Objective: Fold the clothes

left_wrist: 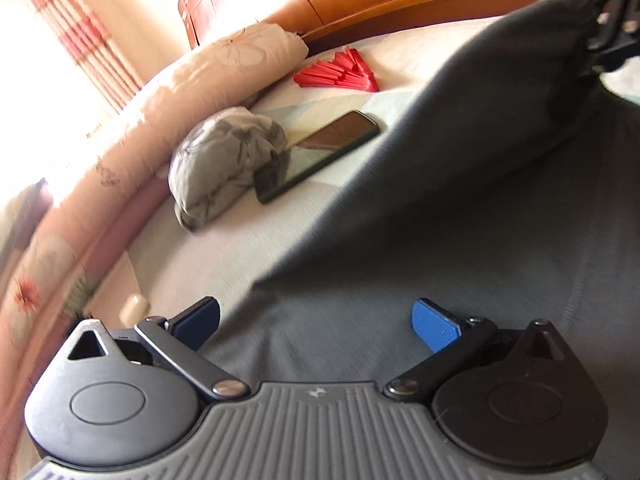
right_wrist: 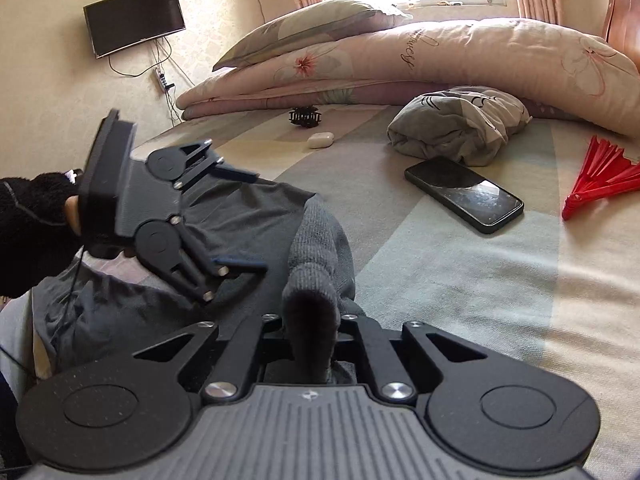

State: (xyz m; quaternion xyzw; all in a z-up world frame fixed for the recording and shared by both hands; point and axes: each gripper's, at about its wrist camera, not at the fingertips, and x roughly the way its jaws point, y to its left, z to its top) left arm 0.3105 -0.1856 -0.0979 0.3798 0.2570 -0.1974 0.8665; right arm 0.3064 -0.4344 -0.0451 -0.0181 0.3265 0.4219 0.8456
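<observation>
- The right claw (right_wrist: 310, 344) is clamped on a bunched end of the dark grey garment (right_wrist: 248, 216); the ribbed knit, likely a cuff or hem, rises out from between its closed fingers toward 12 o'clock
- From that grip the garment runs away toward 10 o'clock across the bed (right_wrist: 460, 280), its long axis lying between the two claws
- The left claw (left_wrist: 316, 322) stands wide, gripping nothing, its blue pads (left_wrist: 436, 330) spread just above the grey cloth (left_wrist: 400, 240), which fills that view from 6 to 1 o'clock
- In the left wrist view the other claw (left_wrist: 600, 20) sits at 1 o'clock with the garment's far end gathered in it, so the cloth is drawn up in a slope between them
- My judgement: the left claw is the nearer to the free edge below it; whichever fold follows turns on that edge lying straight under its open fingers
- Further out at 1 o'clock in the right wrist view lies a black smartphone (right_wrist: 464, 194), with a crumpled grey printed cloth (right_wrist: 460, 124) just behind it and a red folding fan (right_wrist: 596, 184) at 2 o'clock; these could crowd a fold swept that way
- Beyond, a white earbud case (right_wrist: 320, 140), a black hair clip (right_wrist: 306, 116) and the rolled floral quilt (right_wrist: 400, 64)
</observation>
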